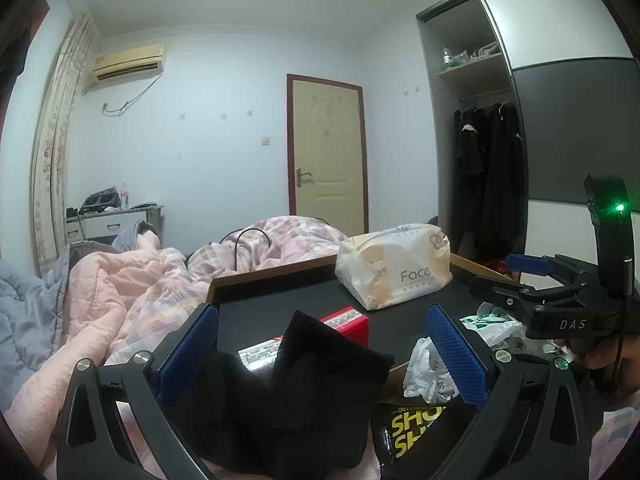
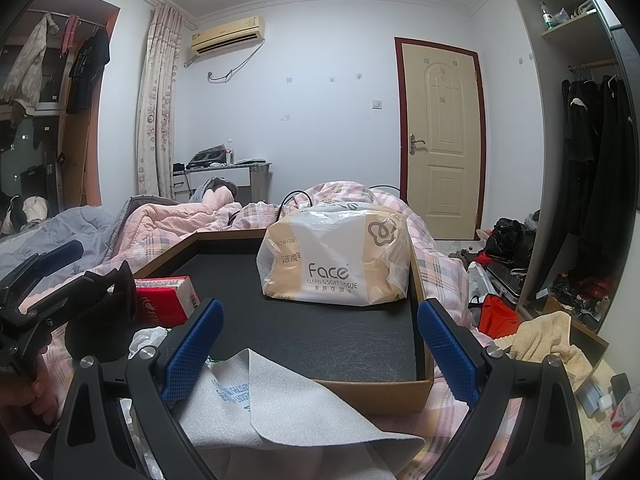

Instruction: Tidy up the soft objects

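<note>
A shallow cardboard tray with a black bottom (image 2: 320, 340) lies on the bed. In it stand a tissue pack marked "Face" (image 2: 336, 256) and a red tissue pack (image 2: 166, 298). My left gripper (image 1: 324, 356) is open, its blue pads wide apart, with a black sock (image 1: 288, 392) lying between them at the tray's near edge. My right gripper (image 2: 320, 356) is open, with a grey cloth (image 2: 272, 408) draped between its fingers. The left gripper and the sock (image 2: 108, 312) show at the left of the right wrist view. The right gripper (image 1: 532, 272) shows at the right of the left wrist view.
Crumpled white plastic bags (image 1: 428, 368) and a black packet with yellow print (image 1: 412, 428) lie beside the tray. A pink plaid quilt (image 1: 132, 292) covers the bed. A wardrobe (image 1: 488, 152) stands at the right, with clutter on the floor (image 2: 540, 308).
</note>
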The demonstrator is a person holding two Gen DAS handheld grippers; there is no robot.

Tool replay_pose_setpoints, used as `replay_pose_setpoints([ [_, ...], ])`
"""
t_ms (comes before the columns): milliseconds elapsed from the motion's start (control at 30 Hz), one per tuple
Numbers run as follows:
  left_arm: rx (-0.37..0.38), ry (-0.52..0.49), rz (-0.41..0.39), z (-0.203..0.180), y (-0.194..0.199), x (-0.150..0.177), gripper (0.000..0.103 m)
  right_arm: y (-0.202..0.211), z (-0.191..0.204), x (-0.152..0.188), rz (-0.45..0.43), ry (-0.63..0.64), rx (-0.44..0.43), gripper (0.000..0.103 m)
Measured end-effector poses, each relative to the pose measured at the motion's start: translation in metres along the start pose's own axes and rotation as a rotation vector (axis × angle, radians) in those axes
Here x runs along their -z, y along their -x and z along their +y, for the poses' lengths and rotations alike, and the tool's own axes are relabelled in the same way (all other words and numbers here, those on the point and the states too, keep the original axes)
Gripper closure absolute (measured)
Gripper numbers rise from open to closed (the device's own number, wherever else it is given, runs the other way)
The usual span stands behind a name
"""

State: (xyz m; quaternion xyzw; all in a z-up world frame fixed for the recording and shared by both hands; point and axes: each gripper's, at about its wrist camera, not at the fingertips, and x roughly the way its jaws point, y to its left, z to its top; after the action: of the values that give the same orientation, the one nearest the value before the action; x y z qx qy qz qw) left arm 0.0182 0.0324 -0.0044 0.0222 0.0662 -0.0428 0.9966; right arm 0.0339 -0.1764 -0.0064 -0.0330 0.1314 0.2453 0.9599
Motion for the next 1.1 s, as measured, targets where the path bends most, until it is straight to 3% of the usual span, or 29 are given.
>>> replay_pose_setpoints([
  [633, -0.001, -0.006, 0.0, -0.001, -0.001, 0.0, 0.0, -0.001, -0.009, -0.002, 0.02, -0.012, -0.019, 0.006],
  [1000, 0.001, 0.012, -0.008, 0.002, 0.0, 0.0, 0.0, 0.003, -0.012, -0.006, 0.084, 0.201, -0.029, 0.006],
  [1100, -0.001, 0.019, 0.0, 0.003, -0.002, 0.0, 0.0, 0.004, -0.016, -0.005, 0.116, 0.228, -0.077, 0.006],
])
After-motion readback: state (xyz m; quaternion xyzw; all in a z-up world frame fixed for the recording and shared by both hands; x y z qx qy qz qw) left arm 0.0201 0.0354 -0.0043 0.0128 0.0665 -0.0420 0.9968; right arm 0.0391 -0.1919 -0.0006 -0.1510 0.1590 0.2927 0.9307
